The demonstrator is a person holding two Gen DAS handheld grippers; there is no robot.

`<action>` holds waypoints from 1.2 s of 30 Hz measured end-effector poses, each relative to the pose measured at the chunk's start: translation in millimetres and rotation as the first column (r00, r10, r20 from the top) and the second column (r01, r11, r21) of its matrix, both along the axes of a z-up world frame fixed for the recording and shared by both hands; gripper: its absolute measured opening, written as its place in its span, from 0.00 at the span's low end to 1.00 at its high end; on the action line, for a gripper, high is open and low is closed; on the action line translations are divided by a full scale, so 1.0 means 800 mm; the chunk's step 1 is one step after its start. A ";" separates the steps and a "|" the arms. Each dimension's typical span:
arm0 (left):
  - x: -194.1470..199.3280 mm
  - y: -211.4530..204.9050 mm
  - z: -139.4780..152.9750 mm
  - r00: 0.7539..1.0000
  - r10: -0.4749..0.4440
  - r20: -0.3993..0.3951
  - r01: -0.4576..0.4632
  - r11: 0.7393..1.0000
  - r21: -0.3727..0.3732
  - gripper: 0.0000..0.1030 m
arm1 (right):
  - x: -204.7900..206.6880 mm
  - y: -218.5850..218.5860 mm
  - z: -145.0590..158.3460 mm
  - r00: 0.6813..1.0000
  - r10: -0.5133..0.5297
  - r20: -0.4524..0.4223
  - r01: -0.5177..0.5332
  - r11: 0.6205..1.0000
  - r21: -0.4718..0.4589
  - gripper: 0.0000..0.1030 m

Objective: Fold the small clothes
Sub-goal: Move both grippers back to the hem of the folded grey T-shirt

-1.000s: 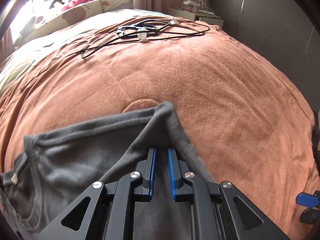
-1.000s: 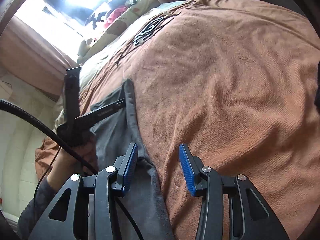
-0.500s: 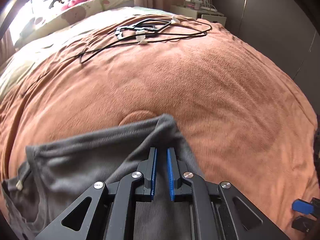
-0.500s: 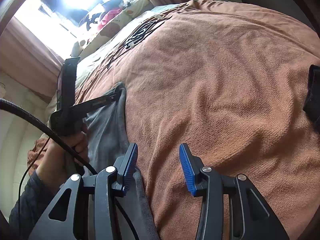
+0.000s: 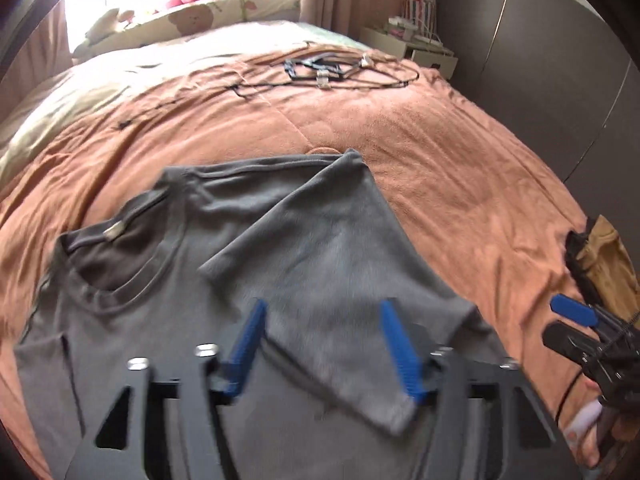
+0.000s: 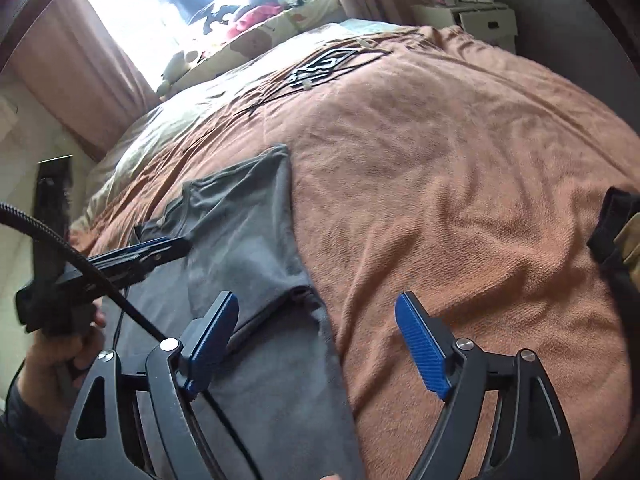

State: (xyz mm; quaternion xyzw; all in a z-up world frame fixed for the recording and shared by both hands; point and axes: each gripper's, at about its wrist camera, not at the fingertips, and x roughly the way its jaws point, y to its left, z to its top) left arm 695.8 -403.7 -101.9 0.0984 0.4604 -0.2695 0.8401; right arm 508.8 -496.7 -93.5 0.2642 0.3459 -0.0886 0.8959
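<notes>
Lying flat on orange terry blanket [image 5: 460,152], grey cotton T-shirt [image 5: 168,320] with sleeve folded inward; both left gripper [image 5: 322,346] and right gripper [image 6: 316,340] wide open, empty; black cables [image 5: 332,74] beyond shirt.

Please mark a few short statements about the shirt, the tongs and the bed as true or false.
1. The grey T-shirt lies on an orange blanket. True.
2. The left tongs are shut on the sleeve. False: they are open, holding nothing.
3. The sleeve is folded over the shirt's body. True.
4. The right tongs grip the shirt's hem. False: they are open and empty.
5. Black cables lie on the far blanket. True.
</notes>
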 end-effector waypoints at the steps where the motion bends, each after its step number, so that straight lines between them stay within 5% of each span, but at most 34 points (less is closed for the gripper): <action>1: -0.013 0.012 0.008 1.000 0.012 0.013 -0.012 1.000 -0.014 0.78 | -0.004 0.010 0.003 1.000 0.012 -0.006 -0.012 1.000 -0.022 0.81; 8: -0.101 0.104 0.050 0.994 0.102 0.028 -0.100 0.992 -0.077 0.80 | -0.054 0.070 0.029 0.999 0.038 -0.034 -0.040 0.997 -0.070 0.81; 15: -0.184 0.203 0.088 0.973 0.213 0.091 -0.202 0.973 -0.111 0.98 | -0.126 0.106 0.083 0.999 0.035 0.005 -0.035 0.993 -0.114 0.81; 20: -0.234 0.255 0.106 0.949 0.287 0.129 -0.270 0.954 -0.131 0.99 | -0.162 0.135 0.112 0.999 0.018 -0.050 -0.027 0.981 -0.190 0.81; 36: -0.403 0.381 0.150 0.894 0.402 0.198 -0.366 0.909 -0.198 0.99 | -0.321 0.212 0.172 0.985 0.169 0.039 -0.149 0.938 -0.314 0.81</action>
